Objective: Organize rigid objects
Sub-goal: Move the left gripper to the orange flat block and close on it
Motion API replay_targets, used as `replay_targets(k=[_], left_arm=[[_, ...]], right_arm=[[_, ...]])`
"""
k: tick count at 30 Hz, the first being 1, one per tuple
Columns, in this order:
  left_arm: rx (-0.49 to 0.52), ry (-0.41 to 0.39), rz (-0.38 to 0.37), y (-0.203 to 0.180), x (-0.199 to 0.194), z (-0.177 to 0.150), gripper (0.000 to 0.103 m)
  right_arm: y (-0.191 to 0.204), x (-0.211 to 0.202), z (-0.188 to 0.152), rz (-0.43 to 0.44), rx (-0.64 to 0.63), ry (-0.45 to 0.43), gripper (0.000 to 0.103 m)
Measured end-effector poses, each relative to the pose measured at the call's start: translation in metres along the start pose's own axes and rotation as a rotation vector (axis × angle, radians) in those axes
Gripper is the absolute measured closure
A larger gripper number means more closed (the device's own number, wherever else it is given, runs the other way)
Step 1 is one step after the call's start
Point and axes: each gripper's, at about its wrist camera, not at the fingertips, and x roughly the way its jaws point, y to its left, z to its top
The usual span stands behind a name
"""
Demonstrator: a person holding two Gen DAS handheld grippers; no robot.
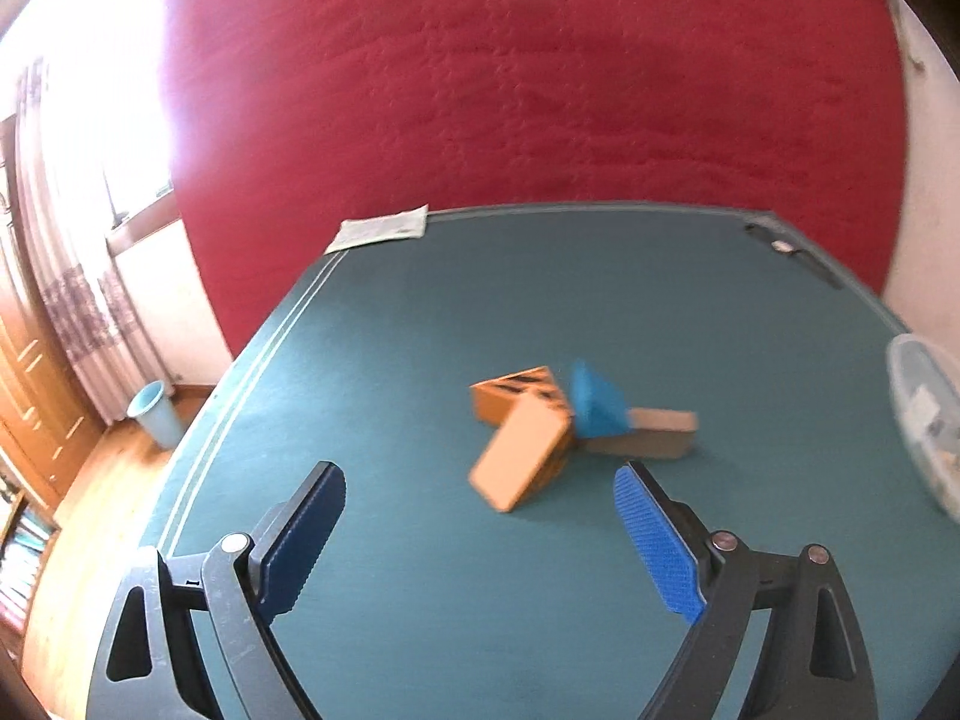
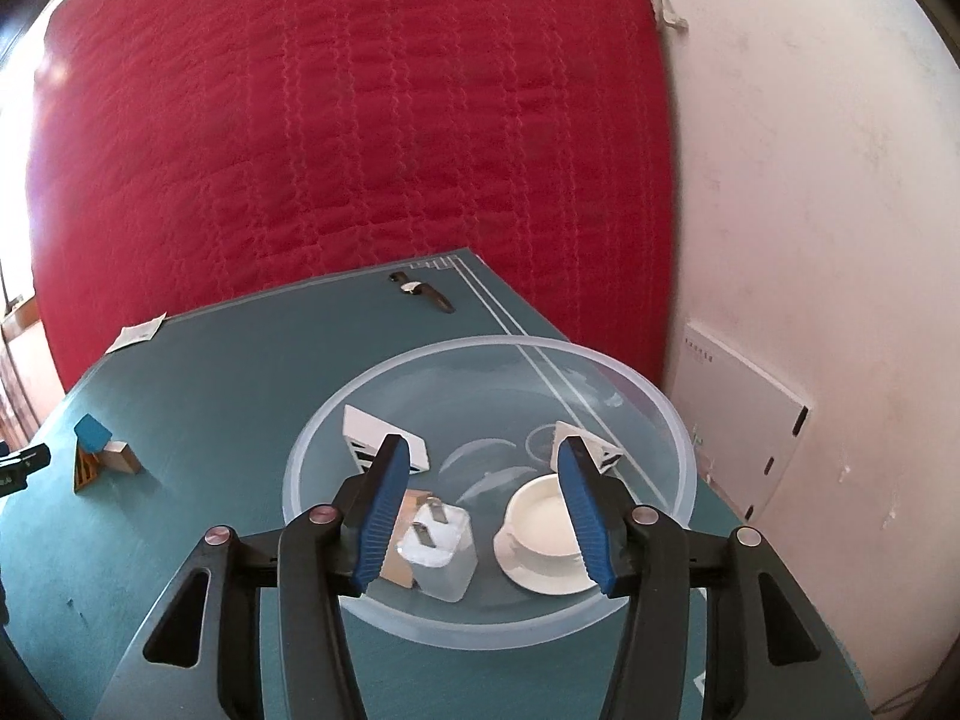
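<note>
In the left wrist view my left gripper [image 1: 480,531] is open and empty, just short of a small pile on the green table: an orange box [image 1: 522,444], a blue block [image 1: 594,399] and a tan wooden block [image 1: 654,435]. In the right wrist view my right gripper [image 2: 483,501] is open and empty above a clear plastic bowl [image 2: 678,438]. The bowl holds a white plug adapter [image 2: 441,546], a white saucer-like dish [image 2: 543,531], a white box [image 2: 384,438] and another white piece [image 2: 591,450]. The pile also shows far left in the right wrist view [image 2: 99,456].
A wristwatch [image 2: 423,291] lies near the table's far edge. A paper slip [image 1: 381,228] sits at the far left corner. A red quilted panel [image 1: 540,90] stands behind the table. A blue bin [image 1: 156,414] stands on the floor at left. The bowl's rim [image 1: 924,420] shows at right.
</note>
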Motion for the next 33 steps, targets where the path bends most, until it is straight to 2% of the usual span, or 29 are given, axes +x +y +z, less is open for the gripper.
replay_targets(k=[5, 14, 19, 22, 25, 29, 33], left_arm=[[-0.013, 0.05, -0.005, 0.006, 0.023, -0.003, 0.009], [0.032, 0.089, -0.026, 0.0, 0.051, 0.002, 0.011], [0.053, 0.103, -0.028, -0.002, 0.061, 0.009, 0.016], [0.05, 0.13, -0.04, 0.0, 0.068, 0.01, 0.028], [0.036, 0.157, -0.068, 0.003, 0.072, 0.008, 0.044], [0.004, 0.158, -0.095, 0.01, 0.071, 0.007, 0.062], [-0.03, 0.154, -0.087, 0.016, 0.07, 0.004, 0.068]], right_arm=[[0.02, -0.006, -0.005, 0.037, -0.058, -0.01, 0.049], [0.037, -0.011, -0.01, 0.068, -0.101, -0.003, 0.048], [0.038, -0.009, -0.01, 0.071, -0.101, -0.002, 0.048], [0.04, -0.009, -0.01, 0.072, -0.104, -0.002, 0.048], [0.041, -0.01, -0.01, 0.072, -0.11, -0.003, 0.048], [0.043, -0.01, -0.01, 0.072, -0.117, -0.002, 0.048], [0.044, -0.008, -0.011, 0.079, -0.119, 0.005, 0.048]])
